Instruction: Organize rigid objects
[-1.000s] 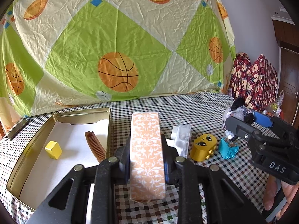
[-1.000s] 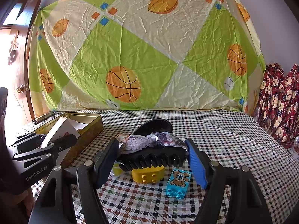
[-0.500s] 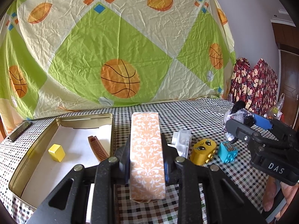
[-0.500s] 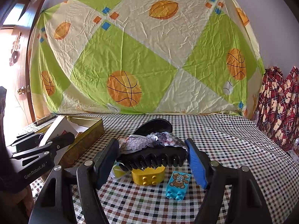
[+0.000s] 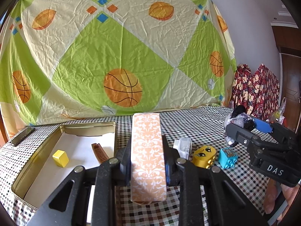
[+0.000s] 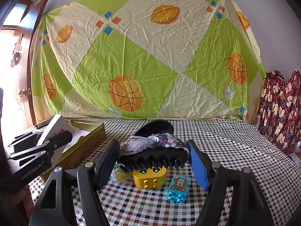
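Note:
My left gripper (image 5: 146,156) is shut on an orange patterned box (image 5: 147,156), held above the checked table just right of the gold tin (image 5: 62,130). The tin holds a yellow cube (image 5: 60,158) and a brown comb (image 5: 99,153). My right gripper (image 6: 153,158) is shut on a black hair claw with sequins (image 6: 153,154), held above a yellow toy brick (image 6: 149,177). A blue toy brick (image 6: 178,188) lies beside it. In the left wrist view the right gripper (image 5: 244,126) is at the right, past the yellow brick (image 5: 204,155) and blue brick (image 5: 228,157).
A white plastic piece (image 5: 183,146) lies by the yellow brick. A dark flat object (image 5: 22,135) lies left of the tin. A basketball-print sheet (image 5: 122,56) hangs behind the table. Red patterned cloth (image 6: 280,109) is at the right.
Both grippers have tilted or risen a little, so the table objects sit lower in view. Both keep their hold.

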